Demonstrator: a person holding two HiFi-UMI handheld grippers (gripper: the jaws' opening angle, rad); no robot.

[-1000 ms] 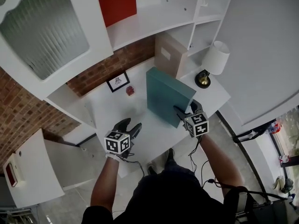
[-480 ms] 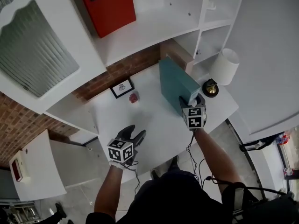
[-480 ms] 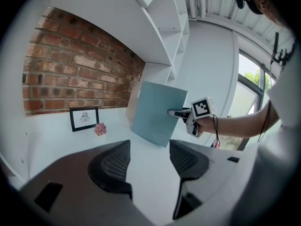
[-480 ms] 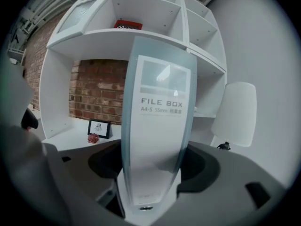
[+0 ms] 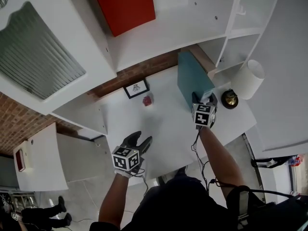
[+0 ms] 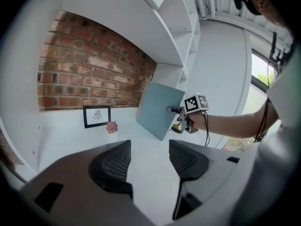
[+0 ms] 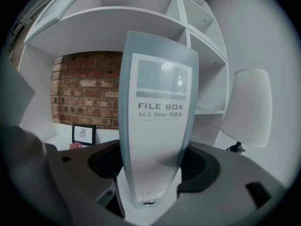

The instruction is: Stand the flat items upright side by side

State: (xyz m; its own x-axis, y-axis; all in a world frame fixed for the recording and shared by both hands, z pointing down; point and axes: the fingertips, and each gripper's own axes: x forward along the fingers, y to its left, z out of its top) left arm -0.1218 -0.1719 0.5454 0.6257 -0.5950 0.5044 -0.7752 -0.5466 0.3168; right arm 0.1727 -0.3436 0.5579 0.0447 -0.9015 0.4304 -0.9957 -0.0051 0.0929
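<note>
Right gripper view: right claw clamps file box (upright).

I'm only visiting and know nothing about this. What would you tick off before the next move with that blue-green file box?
1. Grip: the right gripper has its jaws pressed on both sides of the file box: ok.
2. File box upright: the left gripper view shows it tilted: not ok.
3. Side by side with the brown box: the file box is close in front of it; whether they touch: cannot tell.
4. Lamp out of the way: it stands apart, to the box's right: ok.
5. Left gripper free to help: jaws apart, nothing between them: ok.
</note>
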